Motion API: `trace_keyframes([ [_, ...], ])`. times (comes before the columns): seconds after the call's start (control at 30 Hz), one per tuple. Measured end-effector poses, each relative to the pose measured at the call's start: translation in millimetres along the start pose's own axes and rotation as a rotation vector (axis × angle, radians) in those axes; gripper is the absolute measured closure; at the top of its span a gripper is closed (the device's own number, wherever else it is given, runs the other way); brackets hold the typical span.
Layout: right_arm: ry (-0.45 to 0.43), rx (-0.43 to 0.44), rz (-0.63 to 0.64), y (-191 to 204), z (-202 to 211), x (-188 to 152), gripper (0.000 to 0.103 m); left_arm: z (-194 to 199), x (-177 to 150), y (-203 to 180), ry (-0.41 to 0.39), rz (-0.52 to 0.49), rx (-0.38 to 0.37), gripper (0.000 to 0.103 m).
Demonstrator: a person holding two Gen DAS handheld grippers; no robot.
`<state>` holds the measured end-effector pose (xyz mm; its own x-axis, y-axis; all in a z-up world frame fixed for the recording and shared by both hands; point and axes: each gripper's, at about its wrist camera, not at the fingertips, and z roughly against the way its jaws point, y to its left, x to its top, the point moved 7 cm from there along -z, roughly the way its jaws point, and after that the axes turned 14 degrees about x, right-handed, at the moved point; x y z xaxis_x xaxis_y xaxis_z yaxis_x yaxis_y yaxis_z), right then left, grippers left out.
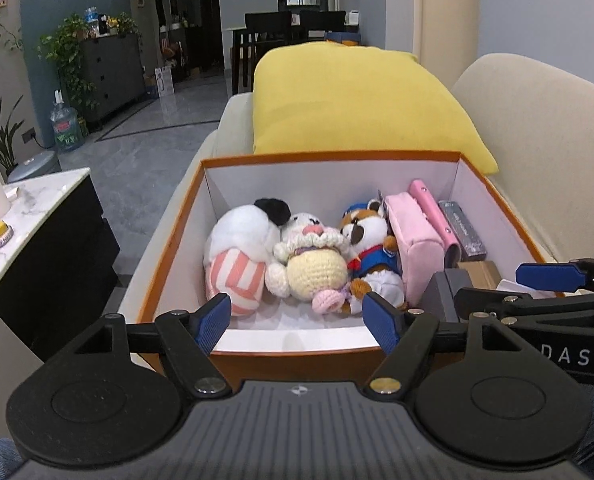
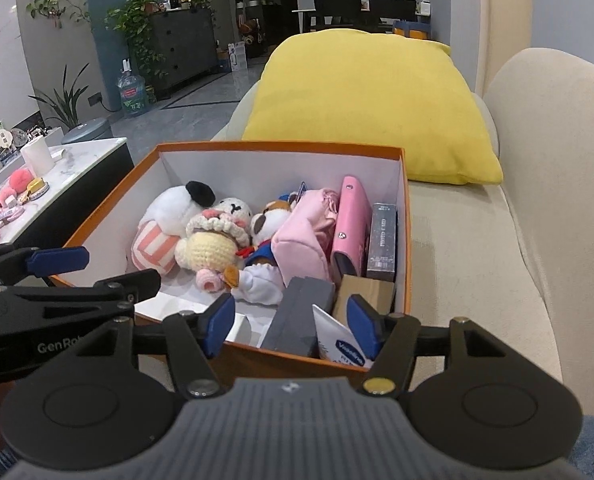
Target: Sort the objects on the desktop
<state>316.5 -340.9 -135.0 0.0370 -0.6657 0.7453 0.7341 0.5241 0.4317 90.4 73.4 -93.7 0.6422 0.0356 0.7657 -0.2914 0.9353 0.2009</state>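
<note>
The orange box (image 1: 169,240) rests on the cream sofa (image 2: 477,240), near a yellow cushion (image 1: 357,108). Inside it: plush toys (image 1: 257,252) at left; pink pouch (image 1: 413,236), pink case (image 2: 351,220) and dark boxes (image 2: 383,240) at right. Left tongs (image 1: 297,320) and right tongs (image 2: 291,322) hover at the near rim, both spread, nothing between them.

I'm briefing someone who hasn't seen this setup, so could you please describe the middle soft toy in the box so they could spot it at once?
Find the orange box on the cream sofa, in front of the yellow cushion. Three soft toys lie along its left side. The middle toy is the only crocheted one, with a pale yellow body and frilly cream collar, between the striped white toy and the blue-jacketed bear.
</note>
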Motion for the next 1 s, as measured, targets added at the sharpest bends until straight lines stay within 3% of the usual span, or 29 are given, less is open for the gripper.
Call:
trace_keyframes([
  [0.13,0.002,-0.002,0.009,-0.5,-5.4,-1.2,0.039,-7.3,-5.2,-2.0,0.032,0.002,-0.008,0.018],
  [1.0,0.014,-0.012,0.014,-5.3,-14.6,-3.0,0.038,-9.8,-4.3,-3.3,0.050,0.026,-0.033,0.017],
])
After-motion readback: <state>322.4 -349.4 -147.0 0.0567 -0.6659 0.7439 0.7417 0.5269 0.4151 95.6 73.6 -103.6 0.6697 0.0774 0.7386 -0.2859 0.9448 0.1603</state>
